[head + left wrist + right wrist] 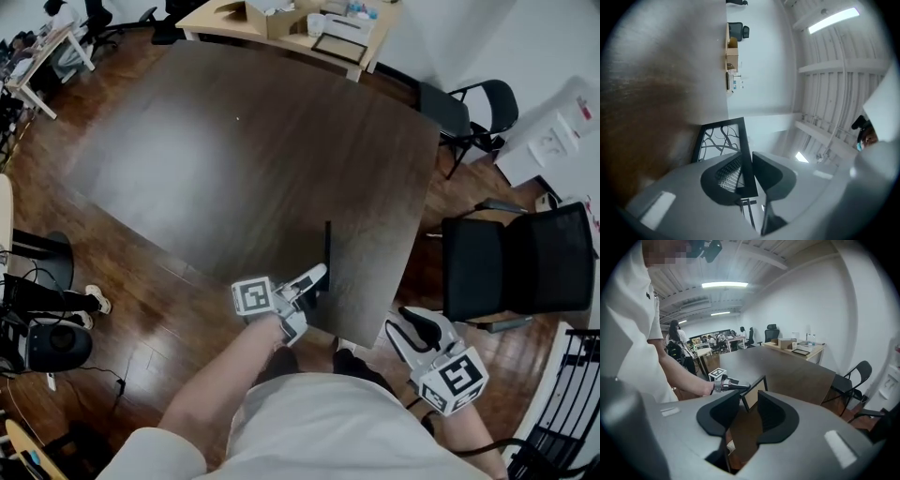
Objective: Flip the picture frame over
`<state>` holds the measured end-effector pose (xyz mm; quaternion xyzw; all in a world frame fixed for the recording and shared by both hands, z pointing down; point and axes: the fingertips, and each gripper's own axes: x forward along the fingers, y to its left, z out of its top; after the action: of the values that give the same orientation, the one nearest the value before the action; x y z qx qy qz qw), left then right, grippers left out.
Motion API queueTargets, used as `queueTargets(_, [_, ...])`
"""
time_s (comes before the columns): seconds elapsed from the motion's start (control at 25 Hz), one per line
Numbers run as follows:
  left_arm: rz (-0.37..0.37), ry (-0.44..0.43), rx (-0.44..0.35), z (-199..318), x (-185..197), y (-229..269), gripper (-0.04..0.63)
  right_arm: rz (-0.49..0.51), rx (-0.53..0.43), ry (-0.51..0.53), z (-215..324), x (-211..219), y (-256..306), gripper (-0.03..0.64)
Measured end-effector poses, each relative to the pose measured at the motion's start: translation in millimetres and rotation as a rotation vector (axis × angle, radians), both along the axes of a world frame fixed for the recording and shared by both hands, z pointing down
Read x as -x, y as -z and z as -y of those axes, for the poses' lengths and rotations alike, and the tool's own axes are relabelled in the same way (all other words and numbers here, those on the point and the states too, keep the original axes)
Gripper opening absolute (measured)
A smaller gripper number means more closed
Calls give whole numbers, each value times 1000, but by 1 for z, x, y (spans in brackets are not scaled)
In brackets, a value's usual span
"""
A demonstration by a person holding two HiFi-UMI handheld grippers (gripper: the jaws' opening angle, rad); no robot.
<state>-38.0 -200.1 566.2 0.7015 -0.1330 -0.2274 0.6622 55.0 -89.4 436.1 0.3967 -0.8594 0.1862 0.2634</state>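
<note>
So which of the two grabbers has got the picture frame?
The left gripper: its jaws pinch the picture frame, which stands on edge on the table. The right gripper is open and empty.

Picture frame (327, 246) upright by the table's (234, 141) near edge, in left gripper's (319, 277) jaws, right gripper (413, 325) off the near-right corner.

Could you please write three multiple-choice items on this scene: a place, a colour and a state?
1. Where is the picture frame? A at the table's near edge; B on the floor; C on a chair.
2. Its border is: A white; B black; C red.
3. The right tool is: A shut on the frame; B shut on a cup; C open, empty.
Answers: 1 A, the left tool holds it on edge there; 2 B, its rim looks black; 3 C, jaws apart, nothing between.
</note>
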Motion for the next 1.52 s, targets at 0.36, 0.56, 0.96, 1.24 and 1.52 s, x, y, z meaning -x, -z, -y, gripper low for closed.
queueTargets(0.36, [-9, -131, -37, 1, 24, -9, 74, -22, 14, -48, 5, 22, -1, 124])
queueTargets(0.56, [94, -180, -11, 0, 32, -29, 0, -26, 24, -69, 6, 27, -1, 124])
queueTargets(0.96, [216, -254, -96, 5, 32, -47, 0, -35, 42, -109, -2, 33, -6, 124])
queueTargets(1.24, [224, -251, -104, 5, 30, -46, 0, -29, 52, -128, -19, 33, -10, 124])
queueTargets(1.52, [243, -209, -167, -12, 45, -17, 0, -6, 6, -103, -29, 30, -7, 124])
